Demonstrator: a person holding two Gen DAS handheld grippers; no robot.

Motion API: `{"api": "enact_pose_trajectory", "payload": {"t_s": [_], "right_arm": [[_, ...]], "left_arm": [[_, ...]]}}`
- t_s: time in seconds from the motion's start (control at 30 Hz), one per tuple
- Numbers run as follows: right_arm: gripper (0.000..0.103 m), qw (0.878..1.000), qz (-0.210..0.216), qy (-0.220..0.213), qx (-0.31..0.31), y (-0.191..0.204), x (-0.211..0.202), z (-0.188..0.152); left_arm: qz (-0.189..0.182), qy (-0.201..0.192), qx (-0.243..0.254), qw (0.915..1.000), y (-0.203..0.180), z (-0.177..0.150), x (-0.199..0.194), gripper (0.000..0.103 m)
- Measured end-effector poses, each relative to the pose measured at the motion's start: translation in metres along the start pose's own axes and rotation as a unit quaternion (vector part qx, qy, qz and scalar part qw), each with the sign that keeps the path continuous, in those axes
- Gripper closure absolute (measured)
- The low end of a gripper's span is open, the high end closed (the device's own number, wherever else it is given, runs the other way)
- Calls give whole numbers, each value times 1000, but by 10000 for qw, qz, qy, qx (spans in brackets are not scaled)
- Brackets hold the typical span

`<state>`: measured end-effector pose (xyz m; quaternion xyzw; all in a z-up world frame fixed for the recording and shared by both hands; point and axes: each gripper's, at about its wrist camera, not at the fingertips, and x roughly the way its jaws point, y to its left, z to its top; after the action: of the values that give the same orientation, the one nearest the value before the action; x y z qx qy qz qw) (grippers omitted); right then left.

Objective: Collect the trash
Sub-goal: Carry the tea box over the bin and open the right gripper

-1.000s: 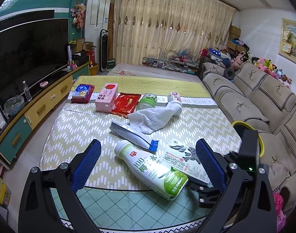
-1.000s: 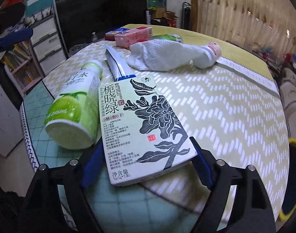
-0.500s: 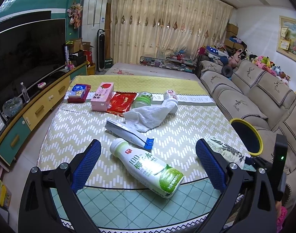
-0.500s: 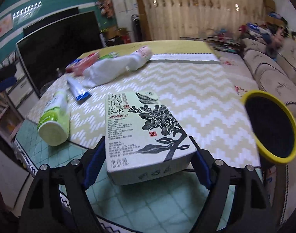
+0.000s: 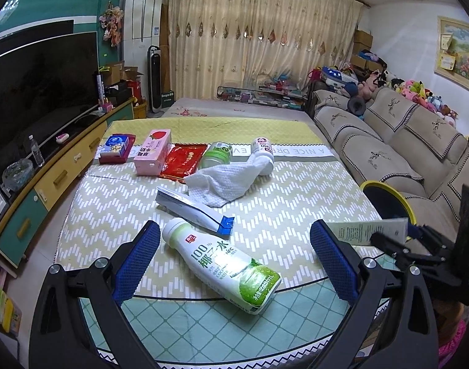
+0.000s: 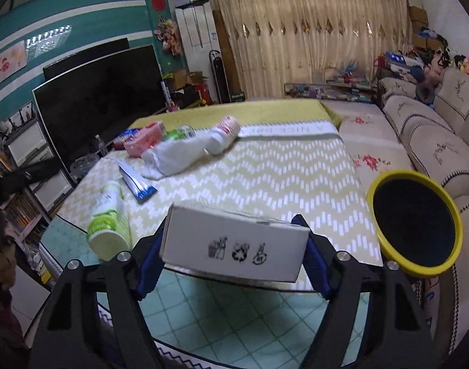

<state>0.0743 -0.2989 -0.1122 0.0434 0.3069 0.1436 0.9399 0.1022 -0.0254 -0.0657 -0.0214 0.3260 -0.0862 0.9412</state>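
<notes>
Right wrist view: the right gripper (image 6: 234, 258) clasped a white carton (image 6: 234, 246) between its blue pads, the jaws having just been closing against its sides; the carton's end face, printed with three small recycling symbols, faced the camera and was lifted clear of the table (image 6: 265, 178). A yellow-rimmed bin (image 6: 414, 226) stood just beyond the table edge, to the right of the carton. Left wrist view: the left gripper (image 5: 234, 255) was released, its jaws wide apart with nothing between the pads, above a green-and-white bottle (image 5: 222, 261) lying on its side. Beyond it lay a blue-tipped tube (image 5: 193, 210) and a white cloth (image 5: 225, 181).
</notes>
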Motion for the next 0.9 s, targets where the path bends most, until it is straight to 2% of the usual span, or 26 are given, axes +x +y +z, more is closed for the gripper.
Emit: {"api": "enact_pose_trajectory", "payload": {"t_s": [0.27,0.4,0.47,0.63,0.73,0.83,0.9], "right_arm": [[32,9997,77,-180,-173,10,-7,16],[32,9995,-51,-291,-136,4,-12,22],[32,9989,-278,-370,-22,-11,-14,27],[32,9911,-1175,-465,420,-71,-11,35],[32,9755,-2003,-342,839,-127,2,35],[32,9604,-2505,-141,1212,-173,19,26],[32,9532,-2677,54,1403,-195,32,19]], "left_arm": [[-9,43,-54,10000,4,-1,5,7],[-21,56,-63,10000,6,-1,7,7],[-24,70,-71,9999,6,-1,8,7],[-4,172,-73,9998,7,1,20,7],[22,248,-73,9997,6,2,29,7],[56,314,-48,9995,4,4,36,7],[66,359,-25,9993,3,4,39,7]]}}
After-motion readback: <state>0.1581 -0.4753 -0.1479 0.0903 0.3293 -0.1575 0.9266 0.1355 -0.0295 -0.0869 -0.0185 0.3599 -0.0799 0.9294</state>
